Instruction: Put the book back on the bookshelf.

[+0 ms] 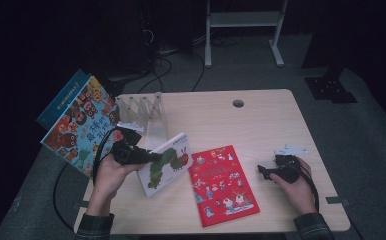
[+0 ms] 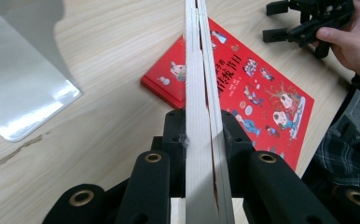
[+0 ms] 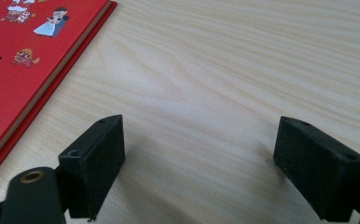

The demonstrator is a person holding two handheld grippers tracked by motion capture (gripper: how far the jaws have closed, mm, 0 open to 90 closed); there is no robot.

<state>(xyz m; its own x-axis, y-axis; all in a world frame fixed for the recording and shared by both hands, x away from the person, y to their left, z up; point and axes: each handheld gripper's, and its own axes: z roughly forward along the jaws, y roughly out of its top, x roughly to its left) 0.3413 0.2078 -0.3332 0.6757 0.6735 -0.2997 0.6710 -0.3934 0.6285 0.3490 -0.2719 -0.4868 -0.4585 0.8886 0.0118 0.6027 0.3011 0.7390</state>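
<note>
My left gripper is shut on the edge of a white picture book with a green caterpillar on its cover, which is tilted up off the table. In the left gripper view the book's page edges run straight up between the jaws of my left gripper. A red picture book lies flat on the table, seen too as the red book and the red book's corner. To its right my right gripper rests low over bare wood, open with nothing between its jaws.
A white metal book rack stands at the table's back left, its base plate close to the held book. A colourful book and a blue book lean out at the left. A cable hole sits near the far edge.
</note>
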